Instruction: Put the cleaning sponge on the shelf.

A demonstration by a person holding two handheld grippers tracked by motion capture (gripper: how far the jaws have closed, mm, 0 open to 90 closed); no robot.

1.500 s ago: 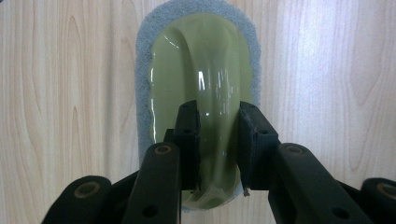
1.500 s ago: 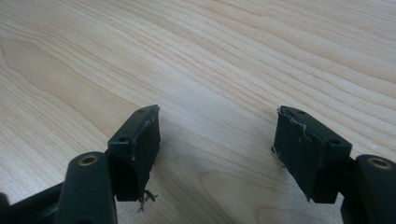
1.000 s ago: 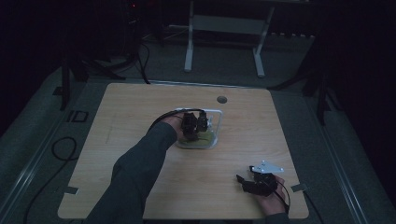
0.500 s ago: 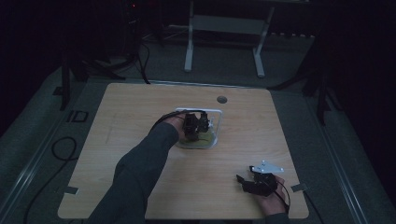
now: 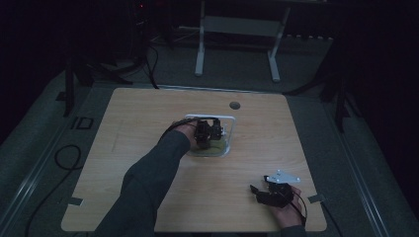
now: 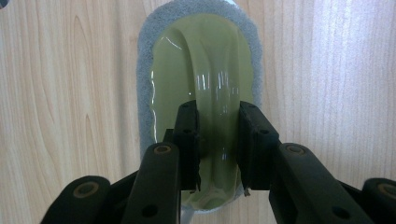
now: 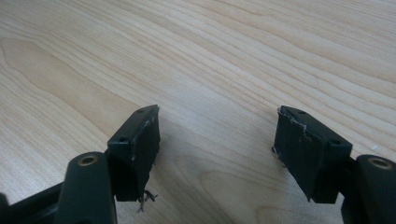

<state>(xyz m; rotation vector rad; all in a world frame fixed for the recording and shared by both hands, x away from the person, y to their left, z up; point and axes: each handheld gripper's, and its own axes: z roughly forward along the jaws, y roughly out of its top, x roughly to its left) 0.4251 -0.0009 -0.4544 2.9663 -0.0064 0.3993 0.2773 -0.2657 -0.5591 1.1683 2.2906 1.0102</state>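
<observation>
One scrubber held, two grippers at one table.
High view: left gripper over one clear tray mid-table; right gripper rests near the front edge. Left gripper view: jaws clamped on the olive handle of one grey-padded scrubber. Right gripper view: jaws apart, nothing between them.

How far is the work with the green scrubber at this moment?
Done: the left gripper has its jaws shut on the raised handle of the green scrubber, whose grey pad lies on the wooden table. In hand: that grip. Left: any move of the scrubber; the right gripper waits open over bare wood.
</observation>
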